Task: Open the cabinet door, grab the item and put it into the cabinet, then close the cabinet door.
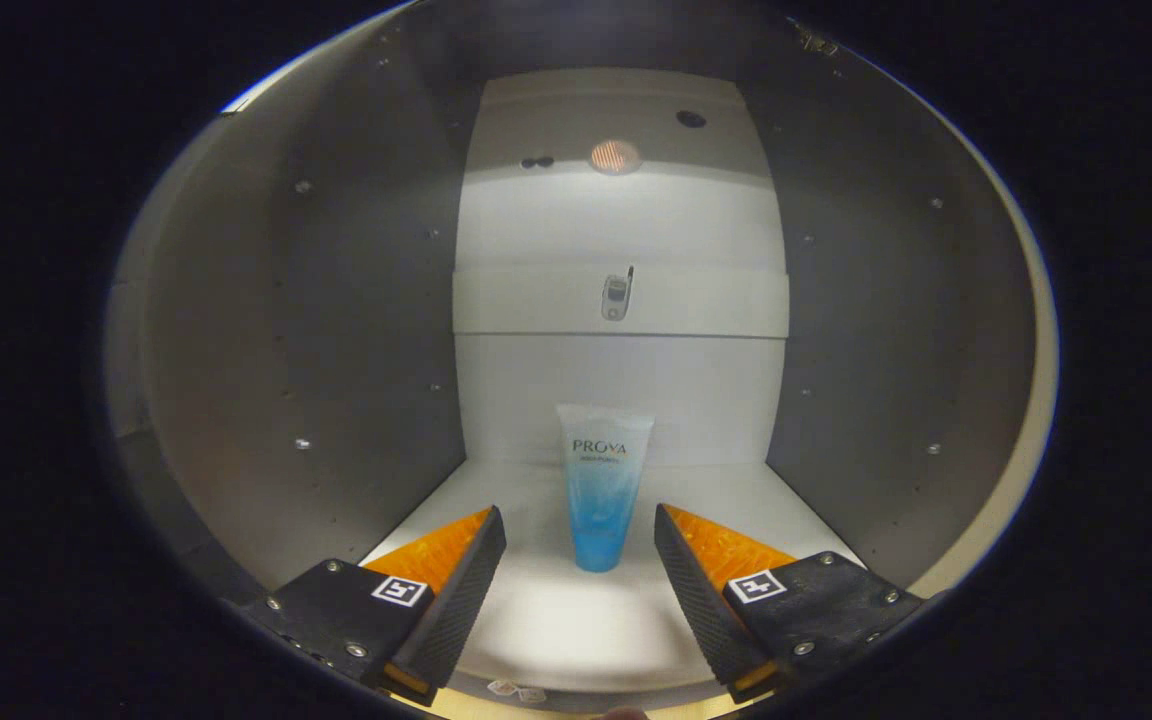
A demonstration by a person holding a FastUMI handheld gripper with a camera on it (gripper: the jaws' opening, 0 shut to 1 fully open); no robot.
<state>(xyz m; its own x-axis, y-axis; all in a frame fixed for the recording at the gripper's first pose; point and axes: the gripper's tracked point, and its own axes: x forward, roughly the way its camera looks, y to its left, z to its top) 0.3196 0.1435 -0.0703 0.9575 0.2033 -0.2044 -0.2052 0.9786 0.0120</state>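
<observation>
Looking along the gripper (pixel 580 535), I find its two fingers spread apart with nothing between the pads — neither one touches anything. I see the tube (pixel 601 487) standing upright on its cap inside the cabinet (pixel 306 330), on the pale floor panel (pixel 576 620) of the compartment. It sits just ahead of the fingertips, roughly centred on the gap between them, clear of both; a strip of bare floor shows on either side of it. The tube is translucent, clear toward the top and blue toward the cap, and it stands a little forward of the back wall (pixel 621 375). I note a horizontal rail (pixel 716 303) crossing the back wall above the tube, with a small metal fitting (pixel 617 296) mounted at its middle. Higher on the back wall, a round glowing spot (pixel 616 156) shows. Both grey side walls carry rows of small holes and screw heads. Whether the tube leans at all, I cannot tell — it reads as upright.
</observation>
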